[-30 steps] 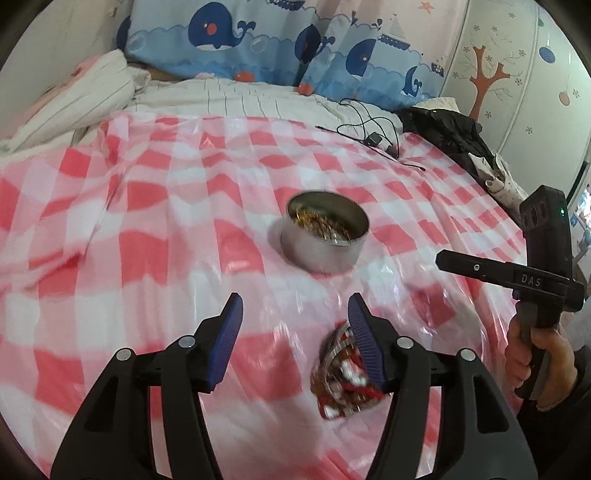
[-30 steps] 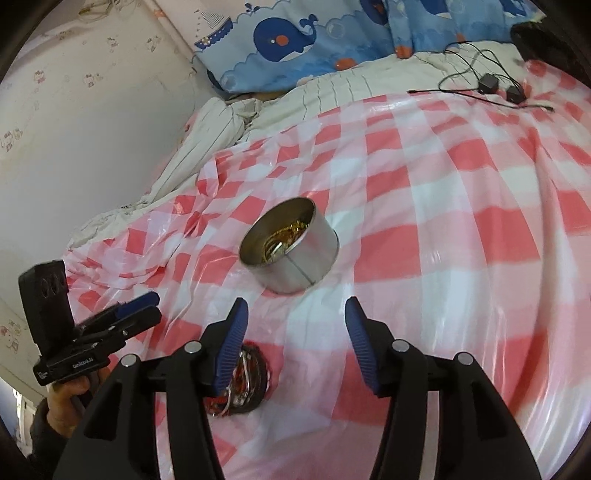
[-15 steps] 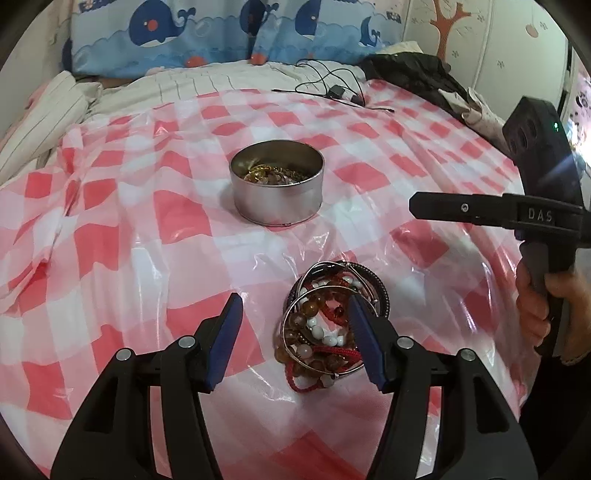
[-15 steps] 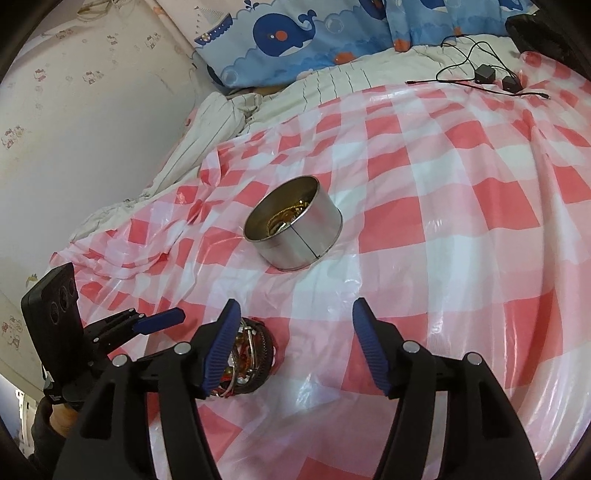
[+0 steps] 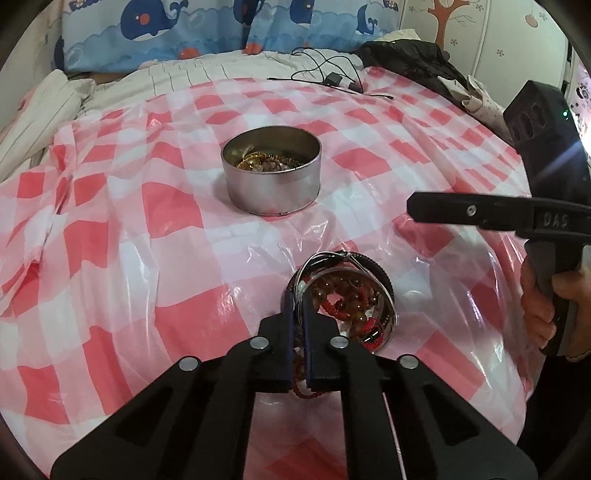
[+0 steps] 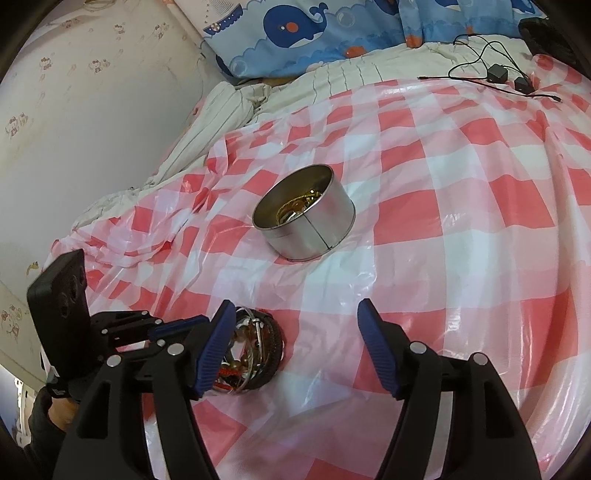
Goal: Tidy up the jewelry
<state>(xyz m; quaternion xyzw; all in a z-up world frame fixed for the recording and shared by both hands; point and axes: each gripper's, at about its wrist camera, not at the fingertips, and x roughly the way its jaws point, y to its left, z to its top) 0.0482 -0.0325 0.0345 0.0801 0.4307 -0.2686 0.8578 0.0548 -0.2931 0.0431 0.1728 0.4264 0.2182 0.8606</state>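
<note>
A pile of bracelets (image 5: 347, 299), brown and red beads with thin silver bangles and a black band, lies on the red-and-white checked plastic sheet (image 5: 147, 221). My left gripper (image 5: 296, 297) points down at the pile's left rim, shut on a thin silver bangle there. Behind it stands a round metal tin (image 5: 271, 188) with gold and beaded pieces inside. In the right wrist view the pile (image 6: 258, 354) sits just beside my right gripper's left finger. The right gripper (image 6: 297, 332) hovers over bare sheet, its jaws opening with nothing between them, short of the tin (image 6: 310, 232).
Black cables and chargers (image 5: 332, 79) lie at the far edge of the sheet, beside dark clothing (image 5: 406, 59). Whale-print pillows (image 5: 184, 33) and striped bedding (image 6: 229, 107) line the back. A wall (image 6: 92, 129) runs along the left. A hand (image 5: 543, 306) holds the right gripper's handle.
My left gripper came forward and down onto the bracelet pile, then its jaws went from wide apart to shut on the rim. The right gripper's jaws spread a little wider.
</note>
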